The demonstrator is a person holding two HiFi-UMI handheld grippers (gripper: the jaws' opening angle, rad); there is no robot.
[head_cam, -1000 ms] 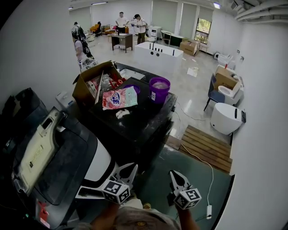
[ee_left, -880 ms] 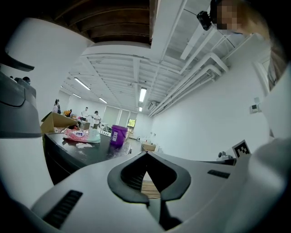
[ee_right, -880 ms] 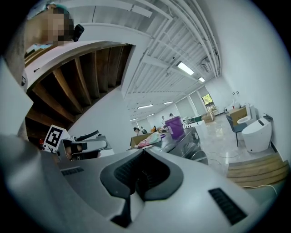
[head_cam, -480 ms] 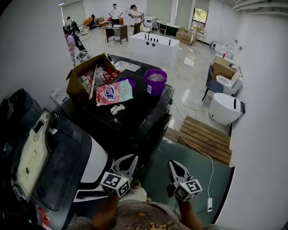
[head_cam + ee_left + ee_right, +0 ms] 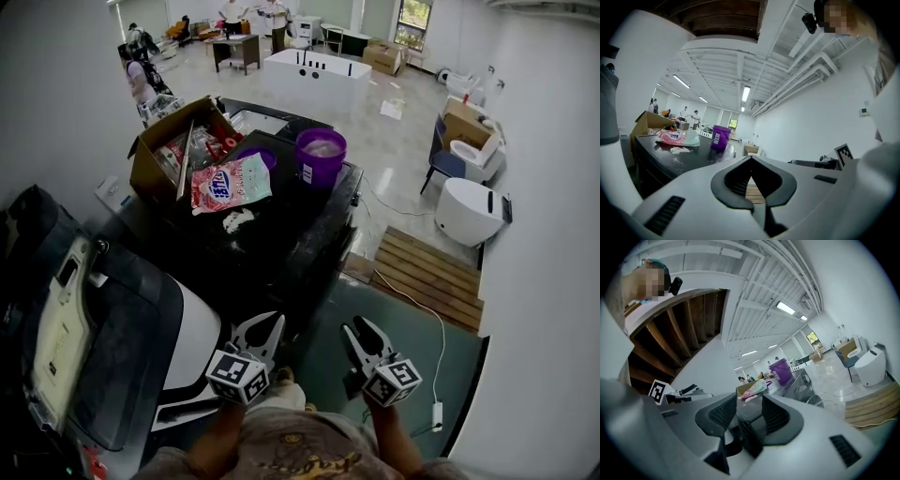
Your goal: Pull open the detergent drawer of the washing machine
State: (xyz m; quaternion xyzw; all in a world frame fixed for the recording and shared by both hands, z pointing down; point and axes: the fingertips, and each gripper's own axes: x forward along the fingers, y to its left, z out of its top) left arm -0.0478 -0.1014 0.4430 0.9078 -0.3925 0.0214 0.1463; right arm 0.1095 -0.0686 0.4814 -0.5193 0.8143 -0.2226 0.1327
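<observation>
Nearest, low in the head view, the person holds out both tools. The left gripper (image 5: 265,328) is smooth grey-white plastic with ribbed dark pads. Its jaws stand together, tip against tip, with nothing in them. The right gripper (image 5: 360,332) has its jaws apart, with nothing between them — they have just been opening. Each carries a cube with black and white square markers.

Just left of the left gripper stands the washing machine (image 5: 202,339), a rounded white body with a dark matt top. Its detergent drawer cannot be made out.

Behind it is a glossy black tabletop (image 5: 291,253). On this lie a crumpled pink plastic bag (image 5: 225,183) with unreadable blue print, a round purple bucket (image 5: 321,157) with a small white label, and an open cardboard box (image 5: 150,159). To the right, on the floor, lies a platform of wooden slats (image 5: 427,281). Far back is a long white bathtub (image 5: 314,75).
</observation>
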